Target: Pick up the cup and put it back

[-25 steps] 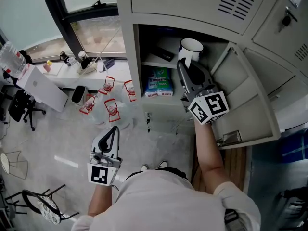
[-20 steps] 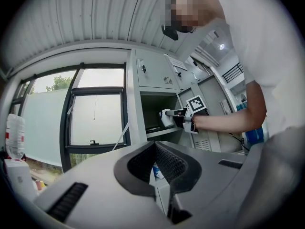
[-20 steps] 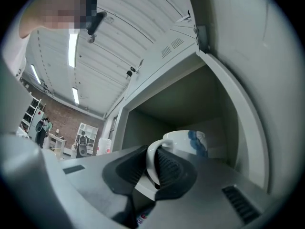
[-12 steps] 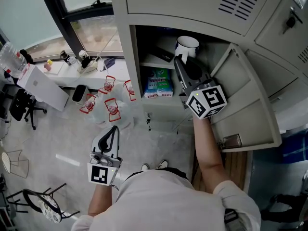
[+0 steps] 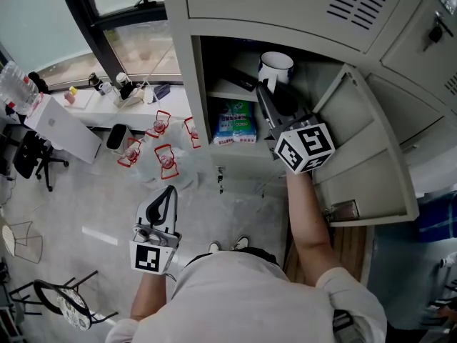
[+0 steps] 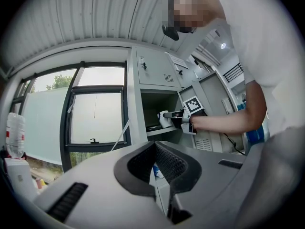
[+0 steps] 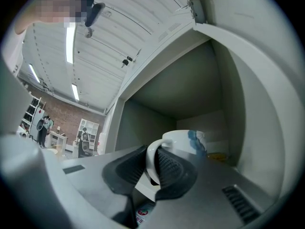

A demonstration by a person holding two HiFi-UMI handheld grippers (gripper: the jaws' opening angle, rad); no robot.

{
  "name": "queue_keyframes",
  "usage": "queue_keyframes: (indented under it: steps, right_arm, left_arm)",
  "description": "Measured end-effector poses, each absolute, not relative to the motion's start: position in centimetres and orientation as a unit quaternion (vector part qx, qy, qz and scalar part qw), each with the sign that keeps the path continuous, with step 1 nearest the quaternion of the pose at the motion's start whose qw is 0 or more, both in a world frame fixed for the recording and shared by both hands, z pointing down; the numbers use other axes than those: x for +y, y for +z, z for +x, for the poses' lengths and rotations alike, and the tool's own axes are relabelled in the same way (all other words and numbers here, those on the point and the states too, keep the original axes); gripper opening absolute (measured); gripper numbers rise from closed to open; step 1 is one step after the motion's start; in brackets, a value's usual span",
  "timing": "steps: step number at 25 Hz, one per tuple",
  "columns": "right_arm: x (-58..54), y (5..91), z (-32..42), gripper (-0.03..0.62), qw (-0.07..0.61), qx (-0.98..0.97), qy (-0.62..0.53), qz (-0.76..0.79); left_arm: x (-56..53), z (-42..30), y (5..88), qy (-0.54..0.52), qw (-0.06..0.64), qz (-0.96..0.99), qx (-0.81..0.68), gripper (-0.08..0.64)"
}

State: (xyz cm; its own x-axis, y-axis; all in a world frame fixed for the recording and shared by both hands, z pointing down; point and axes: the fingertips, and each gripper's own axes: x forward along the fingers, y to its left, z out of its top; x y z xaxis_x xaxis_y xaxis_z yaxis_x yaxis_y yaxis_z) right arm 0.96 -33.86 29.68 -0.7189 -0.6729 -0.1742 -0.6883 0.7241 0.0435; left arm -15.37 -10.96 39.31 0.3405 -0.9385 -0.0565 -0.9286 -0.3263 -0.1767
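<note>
Seemingly we are at the grasp: the right gripper (image 7: 152,150), jaws barely parted, pinches the handle of the cup (image 7: 190,144) between its fingers, just ahead on the locker shelf (image 5: 227,93). Next we lift it clear.

I face an open locker (image 5: 183,77), its door (image 5: 364,145) swung right; a green packet (image 5: 235,122) lies on its lower shelf, red-handled bottles (image 5: 166,159) stand on the floor left of it.

1. An office or workplace locker area is showing: grey metal lockers (image 5: 285,6) are lining one wall
2. A black swivel chair (image 5: 36,161) is standing near a white tabletop (image 5: 64,131) beside large windows (image 5: 143,48)
</note>
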Motion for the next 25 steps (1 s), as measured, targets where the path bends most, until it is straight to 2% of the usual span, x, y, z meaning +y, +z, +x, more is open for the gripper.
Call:
queue_keyframes:
  steps: [25]
  right_arm:
    - [-36.3, 31.3, 2.0, 0.063, 0.023, 0.887, 0.04, -0.459]
  left_arm:
    - [-11.2, -15.5, 39.7, -0.02, 0.078, -0.826, 0.558, 0.02]
